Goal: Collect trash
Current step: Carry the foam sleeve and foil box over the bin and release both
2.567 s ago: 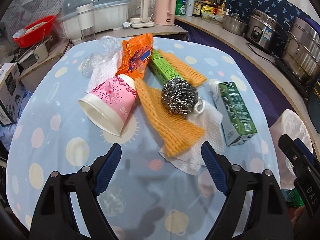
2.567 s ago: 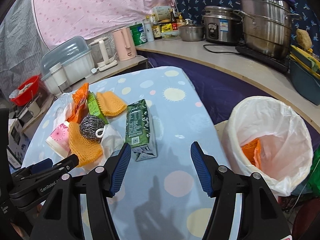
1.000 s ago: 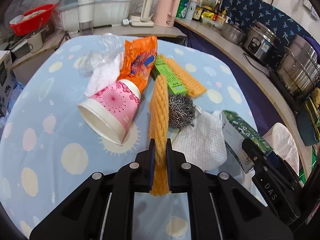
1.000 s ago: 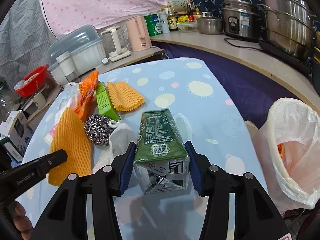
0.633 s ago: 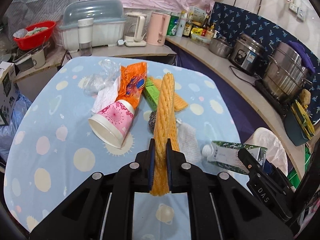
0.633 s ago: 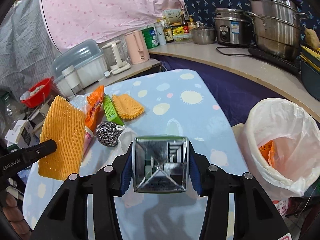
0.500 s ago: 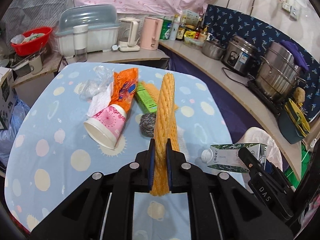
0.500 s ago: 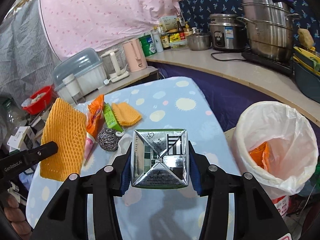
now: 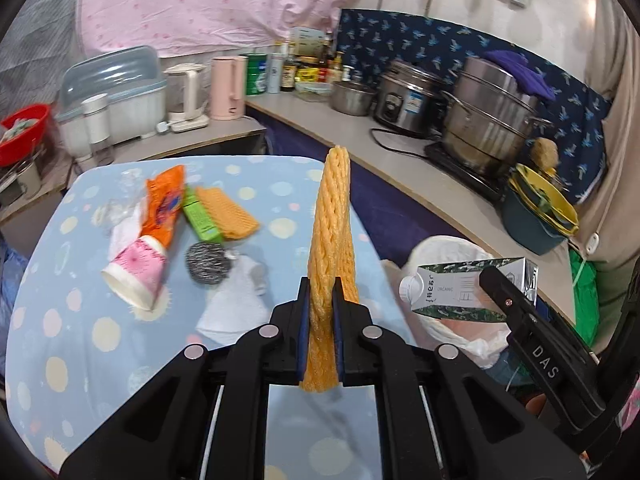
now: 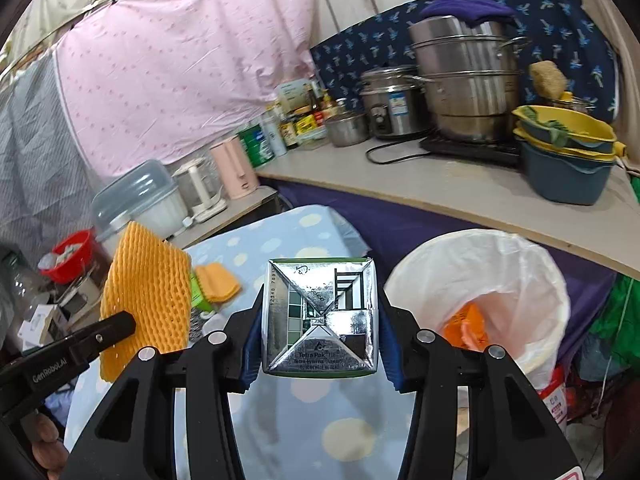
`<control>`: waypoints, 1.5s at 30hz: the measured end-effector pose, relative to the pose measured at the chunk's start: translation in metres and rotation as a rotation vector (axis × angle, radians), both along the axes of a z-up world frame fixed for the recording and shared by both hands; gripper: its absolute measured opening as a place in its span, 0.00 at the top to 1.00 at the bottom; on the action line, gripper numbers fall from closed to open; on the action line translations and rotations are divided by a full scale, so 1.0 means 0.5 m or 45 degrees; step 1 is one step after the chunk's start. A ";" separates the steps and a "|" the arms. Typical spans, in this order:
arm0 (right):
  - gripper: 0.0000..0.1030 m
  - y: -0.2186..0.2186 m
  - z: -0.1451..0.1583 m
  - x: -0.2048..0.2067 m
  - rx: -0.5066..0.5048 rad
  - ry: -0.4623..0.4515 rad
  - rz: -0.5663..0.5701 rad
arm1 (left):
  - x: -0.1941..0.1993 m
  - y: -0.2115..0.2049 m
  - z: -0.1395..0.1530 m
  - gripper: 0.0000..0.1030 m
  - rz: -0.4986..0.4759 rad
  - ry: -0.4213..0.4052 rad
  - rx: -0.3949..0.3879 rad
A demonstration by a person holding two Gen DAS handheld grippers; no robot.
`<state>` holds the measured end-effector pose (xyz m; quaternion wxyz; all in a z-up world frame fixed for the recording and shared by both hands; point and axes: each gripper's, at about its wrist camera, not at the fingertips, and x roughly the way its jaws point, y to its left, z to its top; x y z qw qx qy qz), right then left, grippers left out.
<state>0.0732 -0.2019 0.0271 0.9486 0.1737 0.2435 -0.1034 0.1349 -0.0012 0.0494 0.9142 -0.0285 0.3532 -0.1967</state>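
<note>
My left gripper (image 9: pixel 320 312) was clenched on a yellow foam net (image 9: pixel 331 236), whose edge stood up between the blue finger pads (image 9: pixel 305 320) and rose above the surface (image 9: pixel 80 344); seen from the right wrist, the same net (image 10: pixel 146 292) hung broadside in the air at the left. My right gripper (image 10: pixel 320 320) was closed on a green carton (image 10: pixel 320 318), its silver folded base facing the camera and both fingers (image 10: pixel 250 344) pressed against its sides. In the left wrist view the carton (image 9: pixel 460 288) lay level in the air, cap end pointing left, directly in front of the white-lined trash bin (image 9: pixel 448 248). The bin (image 10: pixel 492 264) stood just beside the surface's right edge, with orange scrap (image 10: pixel 466 324) already inside it. Left on the surface, which was covered by a blue cloth with pale dots, were a pink paper cup (image 9: pixel 138 270) on its side, an orange wrapper (image 9: pixel 162 208), a green box (image 9: pixel 200 218), a second foam net (image 9: pixel 234 214), a steel scourer (image 9: pixel 208 260) and a white tissue (image 9: pixel 236 300), all clustered close together. Steel pots (image 9: pixel 486 116) stood on the counter behind.
</note>
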 end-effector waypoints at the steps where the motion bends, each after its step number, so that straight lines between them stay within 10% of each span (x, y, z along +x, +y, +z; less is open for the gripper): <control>1: 0.55 -0.018 0.003 -0.009 -0.001 -0.004 -0.025 | -0.001 -0.017 0.002 0.91 -0.024 -0.001 0.001; 21: 0.55 -0.271 -0.036 -0.074 0.012 0.060 -0.315 | 0.008 -0.347 -0.040 0.91 -0.383 0.000 0.097; 45: 0.54 -0.290 -0.092 -0.039 0.040 0.151 -0.312 | 0.044 -0.415 -0.118 0.86 -0.409 0.113 0.170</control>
